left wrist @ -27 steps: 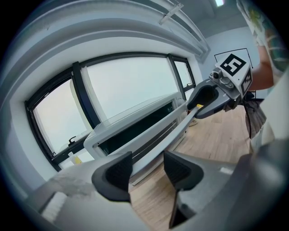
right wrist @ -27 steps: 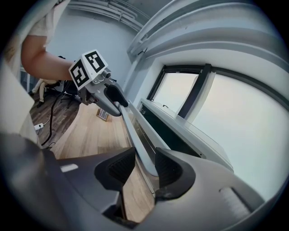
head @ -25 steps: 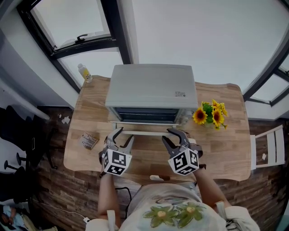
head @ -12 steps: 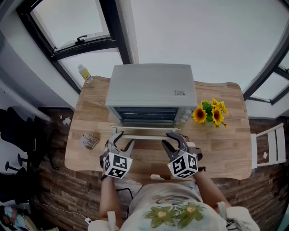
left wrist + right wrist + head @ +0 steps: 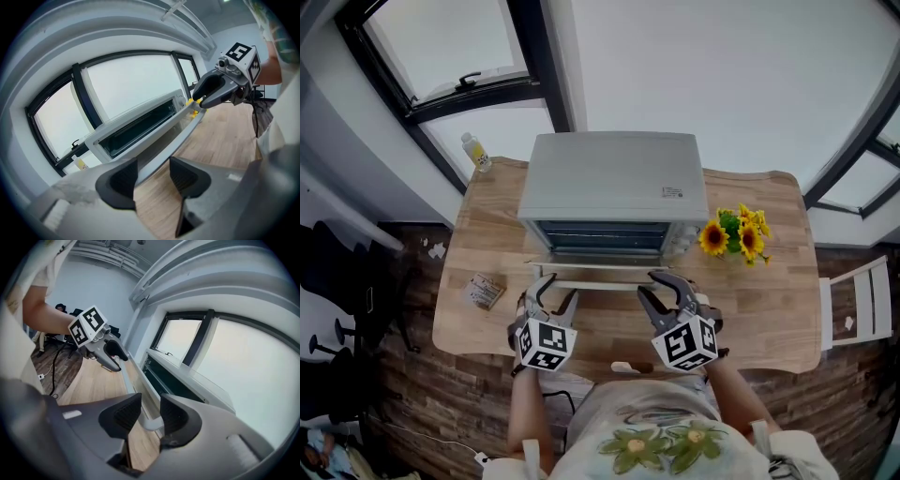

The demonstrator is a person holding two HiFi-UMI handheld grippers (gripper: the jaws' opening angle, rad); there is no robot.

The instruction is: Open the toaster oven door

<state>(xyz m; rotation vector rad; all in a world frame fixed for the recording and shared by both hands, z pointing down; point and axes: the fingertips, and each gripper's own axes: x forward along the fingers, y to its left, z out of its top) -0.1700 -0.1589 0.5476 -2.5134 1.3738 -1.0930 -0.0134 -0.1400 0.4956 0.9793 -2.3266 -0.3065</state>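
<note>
The grey toaster oven (image 5: 609, 183) stands at the back of the wooden table (image 5: 769, 309). Its door hangs open, and the handle bar (image 5: 605, 279) lies in front of the dark cavity. My left gripper (image 5: 558, 289) straddles the bar's left end. In the left gripper view the bar (image 5: 164, 140) lies against one pad, with wood showing beside the other, so the left gripper (image 5: 153, 176) is open. My right gripper (image 5: 661, 286) is at the bar's right end. Its jaws have just been closing, and the right gripper (image 5: 151, 414) is shut on the bar end (image 5: 151, 422).
A bunch of sunflowers (image 5: 736, 236) stands right of the oven. A small bottle (image 5: 475, 152) sits at the table's back left corner and a small packet (image 5: 485, 292) near its left edge. A white chair (image 5: 861, 305) stands off to the right.
The handle bar and both grippers have come slightly toward me. The door is down a little further and more of the cavity shows.
</note>
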